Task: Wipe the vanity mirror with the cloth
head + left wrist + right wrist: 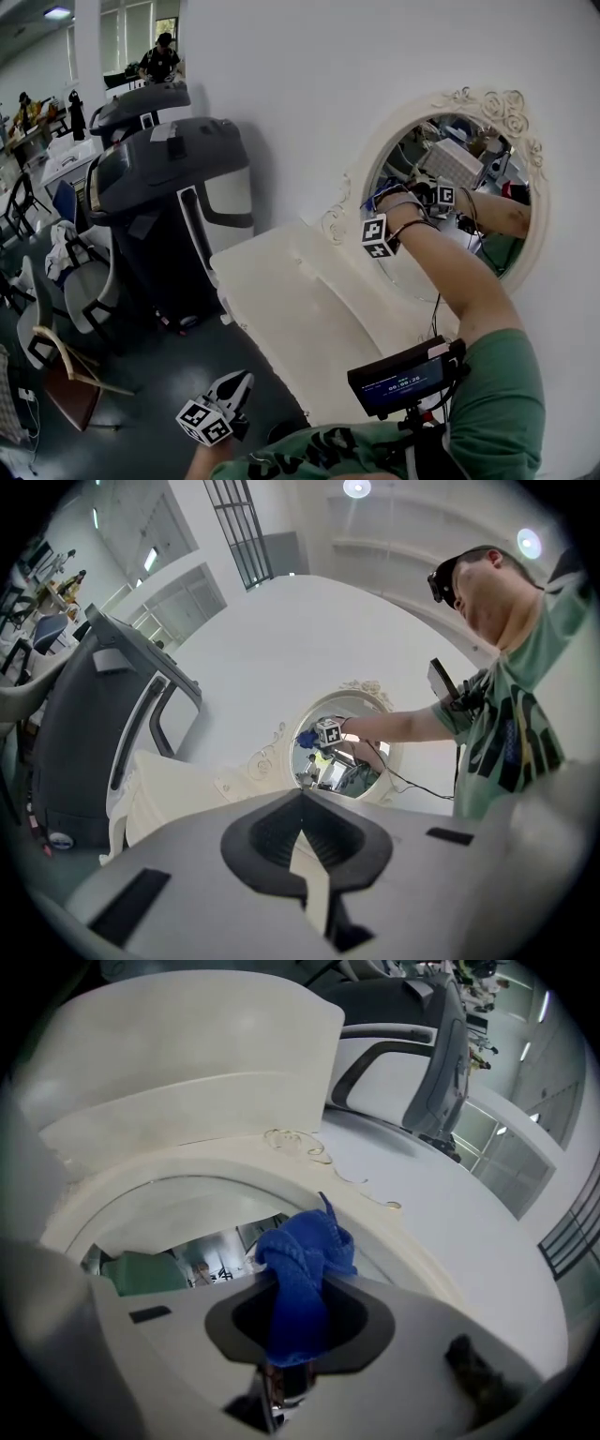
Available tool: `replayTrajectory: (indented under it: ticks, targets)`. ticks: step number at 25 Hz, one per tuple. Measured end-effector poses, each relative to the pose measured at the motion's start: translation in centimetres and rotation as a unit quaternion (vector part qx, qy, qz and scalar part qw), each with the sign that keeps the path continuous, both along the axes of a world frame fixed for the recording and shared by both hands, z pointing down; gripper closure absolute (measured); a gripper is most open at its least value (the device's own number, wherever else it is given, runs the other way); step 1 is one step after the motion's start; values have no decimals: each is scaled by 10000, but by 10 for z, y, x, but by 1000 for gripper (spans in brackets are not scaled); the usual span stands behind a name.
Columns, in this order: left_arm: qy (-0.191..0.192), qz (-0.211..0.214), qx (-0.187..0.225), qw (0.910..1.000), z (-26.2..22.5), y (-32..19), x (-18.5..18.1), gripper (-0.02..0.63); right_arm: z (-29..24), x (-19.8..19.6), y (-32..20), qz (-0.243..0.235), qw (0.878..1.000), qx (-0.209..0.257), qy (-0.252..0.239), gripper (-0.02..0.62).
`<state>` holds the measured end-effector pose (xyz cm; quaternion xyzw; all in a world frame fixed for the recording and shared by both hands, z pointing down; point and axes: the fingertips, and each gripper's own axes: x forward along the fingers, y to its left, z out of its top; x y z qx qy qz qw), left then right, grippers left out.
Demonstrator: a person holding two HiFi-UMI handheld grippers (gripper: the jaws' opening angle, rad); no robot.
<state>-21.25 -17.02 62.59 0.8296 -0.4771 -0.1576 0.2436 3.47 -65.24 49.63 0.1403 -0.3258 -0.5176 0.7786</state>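
Right gripper [386,201] is seen in the head view raised against the upper left part of the round vanity mirror [420,277], which is set in an ornate cream frame [511,112] on the white wall. A bunched blue cloth [374,197] is just made out at the gripper's tip, by the glass. The left gripper [238,382] is held low and well apart from the mirror, beyond the edge of the white table [281,319]. A large dark grey and white machine [173,183] stands beside the table on the left.

From the left gripper view, the left gripper [302,795] is shown with its jaws drawn together and nothing between them (only a thin pale slit is left lower down). Past it, the mirror [345,766] is seen on the wall, with the right gripper [319,735] and the cloth [305,738] at its upper left, and the white table [169,785] beneath.

From the right gripper view, the right gripper [296,1290] is clamped on the blue cloth [305,1255], whose bunched end sticks out past the jaws and lies at the inner edge of the cream frame [187,1138]. The mirror glass [211,1251] is seen just behind the cloth; whether the cloth touches the glass cannot be told.
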Motion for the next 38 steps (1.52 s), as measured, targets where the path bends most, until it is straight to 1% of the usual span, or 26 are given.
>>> replayTrajectory:
  ticks: [4,9,13,15,18,21,23,25,27,28,30,32,34,36,38]
  targets:
    - [-72,-6,88,9999,-8,11,13,600,11,49,44,327,9989,-303,154,520]
    - [-118,160,308,9993,-30,28,56,600,22,125,119,815,9940,-705,211,520]
    - [-147,325,470,9983,-49,46,93,600,41,188,178,1280,9846,-1103,450,520]
    - [-164,346,510,9980,-56,57,107,600,45,213,201,1523,9789,-1281,466,520]
    - [-202,284,534,9980,-63,73,116,600,44,237,226,1839,9711,-1458,429,520]
    - [-214,181,561,9980,-66,85,119,600,43,244,233,1902,9701,-1445,437,520]
    - [-219,134,563,9981,-66,91,119,600,44,246,235,1904,9698,-1429,526,520]
    - [-209,91,540,9983,-63,92,116,600,46,244,233,1909,9684,-1496,586,520]
    - [-175,51,495,9986,-58,90,110,600,47,232,228,1852,9682,-1625,433,520]
    - [-152,37,464,9988,-54,88,107,600,46,218,223,1741,9701,-1668,274,520]
    - [-118,30,391,9992,-46,81,98,600,41,178,206,1295,9781,-1624,-100,520]
    - [-95,41,321,9994,-39,73,90,600,34,131,180,695,9867,-1405,-432,520]
    - [-40,54,258,9996,-31,61,81,600,28,88,148,158,9916,-1101,-667,520]
    - [-7,49,202,9998,-21,46,68,600,24,53,111,-255,9937,-764,-778,520]
    - [-5,33,151,9999,-11,29,52,600,21,24,74,-567,9945,-425,-777,520]
